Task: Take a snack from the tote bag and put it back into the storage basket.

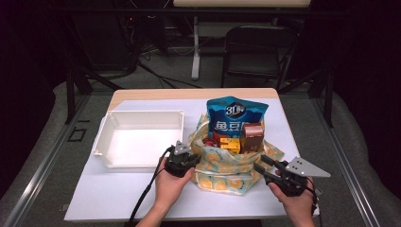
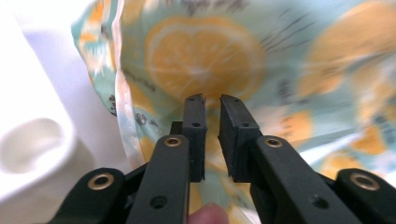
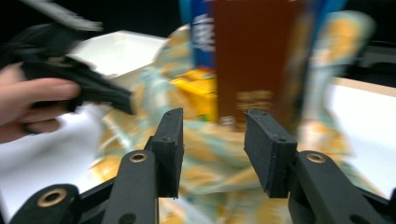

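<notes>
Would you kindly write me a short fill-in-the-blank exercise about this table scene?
1. The bag is printed with slices of ____.
2. The white bin left of the bag holds ____.
3. The tall carton in the bag is ____ in colour.
4. The jaws of the right gripper stand ____.

Missing words: orange; nothing; brown; open

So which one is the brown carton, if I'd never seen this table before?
Start at the fruit-print cloth bag right of the white tray. Several snacks stand in its open mouth. The brown carton stands at the right, in front of the blue snack bag: the only plain brown, box-shaped item.
</notes>
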The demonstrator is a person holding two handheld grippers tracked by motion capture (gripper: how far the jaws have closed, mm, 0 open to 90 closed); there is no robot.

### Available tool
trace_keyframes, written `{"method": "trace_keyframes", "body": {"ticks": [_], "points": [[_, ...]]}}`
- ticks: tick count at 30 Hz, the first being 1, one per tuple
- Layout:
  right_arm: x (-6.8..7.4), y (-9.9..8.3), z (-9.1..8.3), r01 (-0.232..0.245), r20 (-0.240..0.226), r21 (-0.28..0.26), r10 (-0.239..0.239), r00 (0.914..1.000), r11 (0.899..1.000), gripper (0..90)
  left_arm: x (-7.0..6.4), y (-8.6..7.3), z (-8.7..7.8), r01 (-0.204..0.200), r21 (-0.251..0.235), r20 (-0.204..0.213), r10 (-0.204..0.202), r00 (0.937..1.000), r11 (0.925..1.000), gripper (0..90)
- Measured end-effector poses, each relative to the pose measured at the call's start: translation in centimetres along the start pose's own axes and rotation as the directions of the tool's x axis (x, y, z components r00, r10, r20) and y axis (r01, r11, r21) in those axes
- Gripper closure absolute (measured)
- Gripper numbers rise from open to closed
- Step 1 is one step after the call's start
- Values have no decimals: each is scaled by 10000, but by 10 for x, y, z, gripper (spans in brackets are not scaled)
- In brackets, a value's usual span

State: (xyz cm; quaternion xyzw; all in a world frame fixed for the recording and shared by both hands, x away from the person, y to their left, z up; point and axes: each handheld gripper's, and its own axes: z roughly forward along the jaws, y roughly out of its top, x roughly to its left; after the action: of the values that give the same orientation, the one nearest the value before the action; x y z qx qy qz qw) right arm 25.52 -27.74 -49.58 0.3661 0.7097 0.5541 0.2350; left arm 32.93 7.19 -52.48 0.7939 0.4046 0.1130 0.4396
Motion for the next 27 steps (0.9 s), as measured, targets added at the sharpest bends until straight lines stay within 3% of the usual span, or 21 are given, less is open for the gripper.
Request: {"method": "trace_keyframes", "body": {"ticks": [4, 6, 7, 8, 11, 13, 17, 19, 21, 22, 24, 27], "points": [[-15, 7, -4, -564, 1148, -237, 588, 9917, 9981, 597, -4, 9, -18, -178, -665, -60, 174, 9998, 9976, 720], [-18, 9, -3, -620, 1352, -354, 663, 9886, 9974, 591, -2, 14, -24, -176, -1033, -329, 142, 9994, 9945, 703], [-21, 11, -3, -813, 1512, -540, 886, 9845, 9952, 588, 0, 17, -24, -94, -1194, -510, 33, 9987, 9928, 673], [-26, 19, 1, -1006, 1912, -717, 1127, 9751, 9923, 573, 2, 20, -23, -20, -1296, -668, -68, 9977, 9916, 609], [-29, 27, 8, -712, 2325, -647, 844, 9689, 9954, 558, 7, 29, -18, 131, -1484, -853, -260, 9960, 9888, 598], [-35, 32, 18, -813, 2294, -420, 888, 9693, 9958, 537, 9, 33, -12, 288, -1573, -961, -444, 9944, 9871, 579], [-48, 30, 36, -1478, 2046, -330, 1515, 9671, 9885, 531, 15, 40, -4, 491, -1650, -1095, -678, 9917, 9851, 553], [-54, 26, 43, -1663, 1954, -123, 1654, 9667, 9860, 563, 16, 42, 3, 478, -1416, -1195, -650, 9907, 9888, 570], [-59, 21, 48, -1931, 1814, 1, 1899, 9649, 9812, 638, 16, 42, 9, 361, -1048, -1151, -482, 9922, 9938, 658], [-61, 19, 51, -2068, 1745, 21, 2033, 9634, 9784, 687, 16, 41, 11, 307, -898, -1171, -412, 9923, 9955, 749], [-65, 14, 58, -2274, 1518, 334, 2200, 9636, 9732, 864, 13, 38, 15, 122, -741, -1492, -232, 9885, 9972, 900], [-63, 13, 65, -2055, 1479, 586, 1951, 9696, 9769, 900, 11, 35, 24, 230, -202, -1403, -256, 9898, 9995, 900]]}}
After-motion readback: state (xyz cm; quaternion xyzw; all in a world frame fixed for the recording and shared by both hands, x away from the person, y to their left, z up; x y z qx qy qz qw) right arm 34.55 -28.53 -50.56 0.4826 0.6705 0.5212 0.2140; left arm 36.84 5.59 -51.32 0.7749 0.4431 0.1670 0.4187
